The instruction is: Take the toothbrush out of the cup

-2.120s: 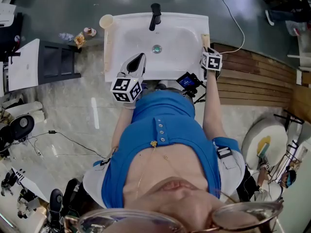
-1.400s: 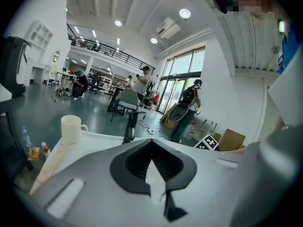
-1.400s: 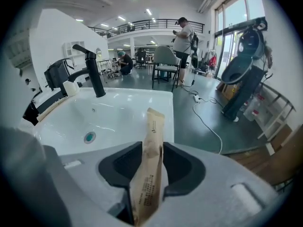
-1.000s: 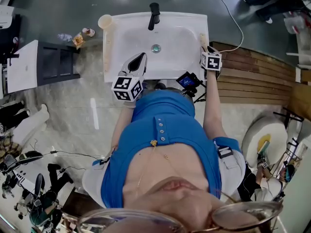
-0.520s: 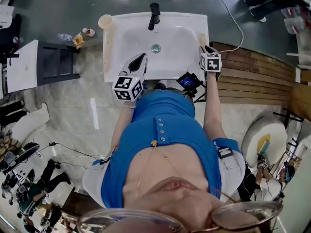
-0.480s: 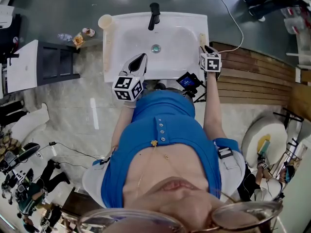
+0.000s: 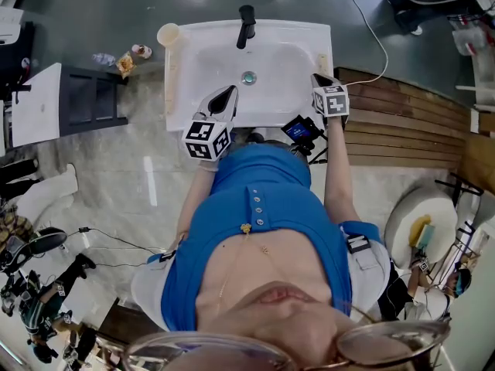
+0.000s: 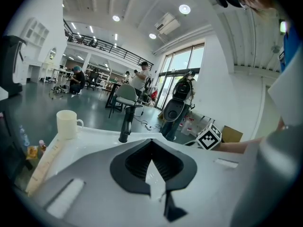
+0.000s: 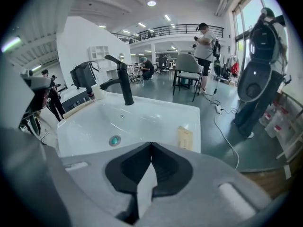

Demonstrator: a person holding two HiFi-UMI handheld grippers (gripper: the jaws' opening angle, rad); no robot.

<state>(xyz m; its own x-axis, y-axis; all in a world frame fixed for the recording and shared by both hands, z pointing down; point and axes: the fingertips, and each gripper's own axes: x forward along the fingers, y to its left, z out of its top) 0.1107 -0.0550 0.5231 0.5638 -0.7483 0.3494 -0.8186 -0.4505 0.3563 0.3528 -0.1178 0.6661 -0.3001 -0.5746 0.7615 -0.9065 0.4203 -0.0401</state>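
Note:
A cream cup [image 7: 168, 34] stands on the far left corner of the white sink [image 7: 305, 31]; in the left gripper view the cup [image 8: 67, 124] shows no toothbrush sticking out. A long pale strip [image 8: 45, 162] lies along the left rim. A tan flat piece [image 9: 185, 137] lies on the right rim. My left gripper [image 7: 230, 91] is shut and empty over the near left of the basin. My right gripper [image 7: 317, 78] hangs over the right rim; its jaws have just been closing, with nothing between them.
A black faucet [image 7: 247, 23] stands at the back of the basin, with the drain [image 7: 249, 76] in the middle. A black device [image 7: 300, 130] sits at the sink's near edge. A dark shelf unit [image 7: 93, 99] stands to the left, wooden decking [image 7: 402, 130] to the right.
My right gripper has shifted slightly inward toward the basin. The left gripper has hardly moved.

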